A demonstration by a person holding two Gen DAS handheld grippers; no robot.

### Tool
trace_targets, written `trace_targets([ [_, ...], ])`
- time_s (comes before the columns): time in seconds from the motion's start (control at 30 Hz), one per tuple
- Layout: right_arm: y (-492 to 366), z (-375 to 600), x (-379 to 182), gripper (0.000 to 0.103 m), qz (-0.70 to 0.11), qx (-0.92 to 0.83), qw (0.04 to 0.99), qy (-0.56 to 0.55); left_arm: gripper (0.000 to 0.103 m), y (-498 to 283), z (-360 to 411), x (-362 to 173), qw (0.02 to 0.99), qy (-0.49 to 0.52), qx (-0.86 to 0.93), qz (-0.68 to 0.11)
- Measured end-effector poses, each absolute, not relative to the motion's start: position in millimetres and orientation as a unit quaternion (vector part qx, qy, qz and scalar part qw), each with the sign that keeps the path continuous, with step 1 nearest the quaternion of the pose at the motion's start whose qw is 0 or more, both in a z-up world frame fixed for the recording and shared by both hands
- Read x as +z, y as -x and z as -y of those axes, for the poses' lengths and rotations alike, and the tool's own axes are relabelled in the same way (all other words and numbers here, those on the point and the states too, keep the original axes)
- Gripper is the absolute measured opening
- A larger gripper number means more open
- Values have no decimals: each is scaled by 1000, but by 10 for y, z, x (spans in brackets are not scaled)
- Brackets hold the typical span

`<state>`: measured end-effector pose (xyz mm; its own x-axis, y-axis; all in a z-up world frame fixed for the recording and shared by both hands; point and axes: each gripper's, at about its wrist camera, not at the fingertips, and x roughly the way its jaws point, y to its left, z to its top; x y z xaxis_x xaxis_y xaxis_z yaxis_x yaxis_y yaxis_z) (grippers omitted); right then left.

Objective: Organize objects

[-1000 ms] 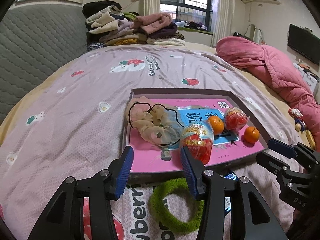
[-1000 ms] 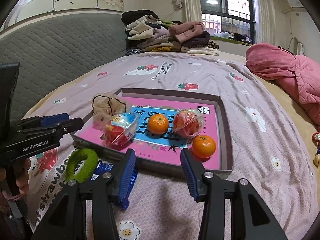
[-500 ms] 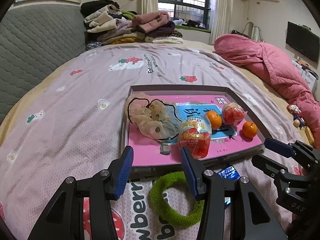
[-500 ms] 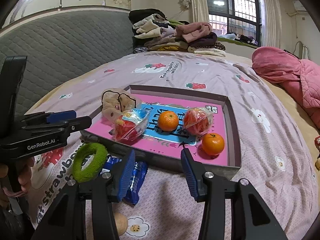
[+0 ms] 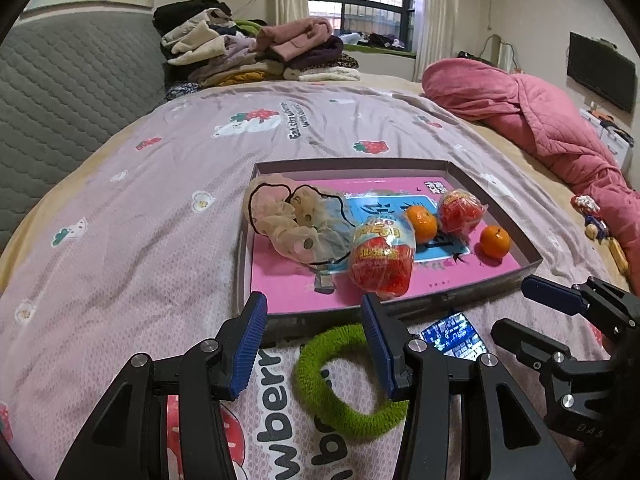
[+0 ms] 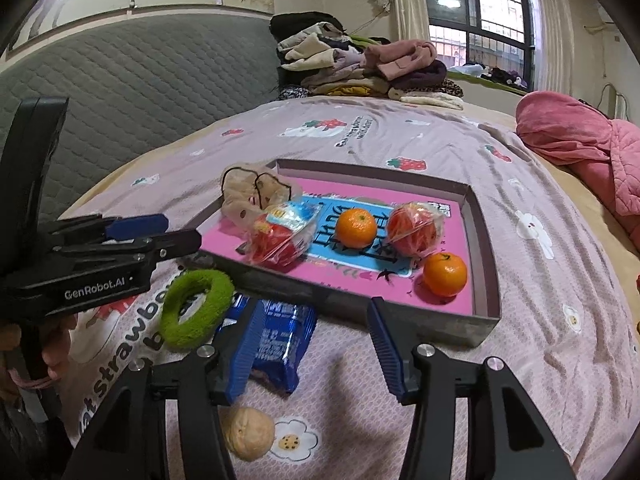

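Beside the box (image 6: 486, 322) rim, bare bedspread (image 6: 540, 360).

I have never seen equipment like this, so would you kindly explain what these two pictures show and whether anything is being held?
A person holds a two-finger gripper in each hand, and a camera on each looks forward along its fingers. One picture comes from the left gripper, the other from the right gripper; each also shows the other tool at its edge. Both hover over a bed with a shallow box on it. In the box lie a beige scrunchie, two oranges and two wrapped red snacks. On the sheet in front of the box lie a green hair tie, a blue packet and a walnut. Both grippers are open and hold nothing; the right one's jaws have just been opening.
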<state>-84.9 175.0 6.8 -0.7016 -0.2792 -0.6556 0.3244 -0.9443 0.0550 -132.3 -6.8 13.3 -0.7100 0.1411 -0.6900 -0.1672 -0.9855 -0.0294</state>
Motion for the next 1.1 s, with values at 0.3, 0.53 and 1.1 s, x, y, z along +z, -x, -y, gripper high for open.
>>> trace_targets([
  [0.3, 746, -1716, 37, 53, -41, -918, 176, -353, 50, 1273, 99, 111, 83, 375, 923, -20],
  [0.53, 684, -1702, 21, 53, -45, -916, 181, -355, 50, 1227, 82, 105, 87, 376, 922, -27],
  [1.1, 570, -1717, -33, 53, -48, -912, 187, -361, 50, 1097, -7, 107, 102, 379, 919, -38],
])
